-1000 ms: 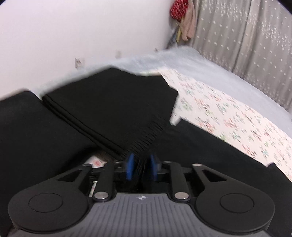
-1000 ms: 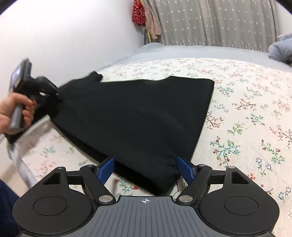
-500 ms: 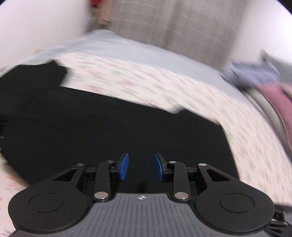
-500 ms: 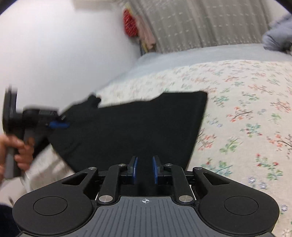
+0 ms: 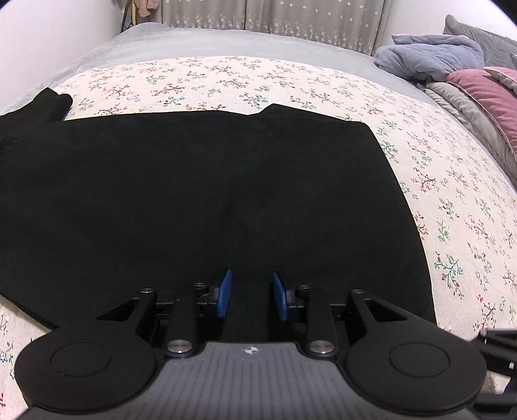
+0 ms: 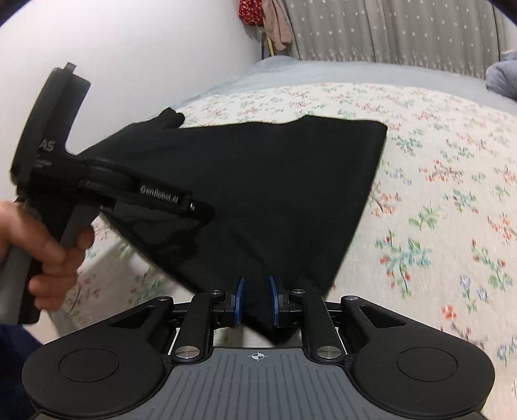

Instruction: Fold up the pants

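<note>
The black pants [image 5: 206, 194] lie spread on the flowered bed sheet [image 5: 452, 200]. In the left wrist view my left gripper [image 5: 252, 295] is over the near edge of the cloth, its blue pads a little apart with black cloth between them. In the right wrist view the pants [image 6: 274, 181] rise from the bed at the near corner. My right gripper [image 6: 256, 302] is shut on that corner, and the cloth hangs taut from it. The left gripper [image 6: 200, 210], held in a hand, shows in the right wrist view at the pants' left edge.
A grey blanket [image 5: 429, 55] and a pink pillow [image 5: 484, 90] lie at the bed's right side. A white wall [image 6: 145, 48] runs along the left edge of the bed. A curtain [image 5: 307, 19] hangs behind. Clothes [image 6: 268, 19] hang in the corner.
The left gripper let go of the waistband, swung right and came down over the near edge of the pants. The right gripper closed on the near corner and lifted it.
</note>
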Demonstrator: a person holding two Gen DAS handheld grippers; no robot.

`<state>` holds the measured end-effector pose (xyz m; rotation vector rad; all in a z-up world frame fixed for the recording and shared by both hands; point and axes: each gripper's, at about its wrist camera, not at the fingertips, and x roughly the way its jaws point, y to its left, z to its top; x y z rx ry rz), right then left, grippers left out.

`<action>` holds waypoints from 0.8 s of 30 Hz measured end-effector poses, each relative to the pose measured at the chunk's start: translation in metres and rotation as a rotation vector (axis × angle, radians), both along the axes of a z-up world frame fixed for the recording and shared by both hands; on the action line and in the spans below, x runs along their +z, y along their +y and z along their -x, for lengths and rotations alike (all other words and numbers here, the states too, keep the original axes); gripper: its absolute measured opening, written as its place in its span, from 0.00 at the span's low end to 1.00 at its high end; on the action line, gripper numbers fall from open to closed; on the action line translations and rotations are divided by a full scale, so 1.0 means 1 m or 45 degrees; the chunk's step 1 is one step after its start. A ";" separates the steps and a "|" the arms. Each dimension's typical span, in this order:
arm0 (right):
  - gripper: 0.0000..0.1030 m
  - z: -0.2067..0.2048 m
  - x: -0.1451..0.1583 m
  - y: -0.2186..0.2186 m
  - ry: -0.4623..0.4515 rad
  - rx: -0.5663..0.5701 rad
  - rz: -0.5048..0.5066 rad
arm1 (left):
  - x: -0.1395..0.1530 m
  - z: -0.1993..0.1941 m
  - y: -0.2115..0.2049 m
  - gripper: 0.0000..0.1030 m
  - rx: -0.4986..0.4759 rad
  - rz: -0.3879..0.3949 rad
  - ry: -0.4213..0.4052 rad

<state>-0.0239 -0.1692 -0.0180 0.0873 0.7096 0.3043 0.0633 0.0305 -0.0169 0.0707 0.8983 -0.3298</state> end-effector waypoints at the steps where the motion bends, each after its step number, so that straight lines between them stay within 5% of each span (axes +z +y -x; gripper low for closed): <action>1: 0.15 0.004 -0.002 0.000 0.004 0.002 0.002 | 0.001 0.005 -0.003 0.30 0.005 0.000 -0.002; 8: 0.19 0.011 0.013 0.008 0.090 0.131 0.087 | 0.012 0.007 -0.008 0.30 0.009 0.032 -0.034; 13: 0.20 0.002 0.049 -0.027 -0.084 0.049 -0.055 | 0.021 0.023 -0.023 0.30 -0.137 0.128 -0.075; 18: 0.22 -0.043 0.045 -0.069 -0.095 -0.117 -0.162 | 0.006 0.020 -0.042 0.30 -0.185 0.157 0.024; 24: 0.19 -0.115 0.018 -0.061 0.010 -0.035 -0.109 | -0.001 0.020 -0.049 0.30 -0.167 0.139 0.052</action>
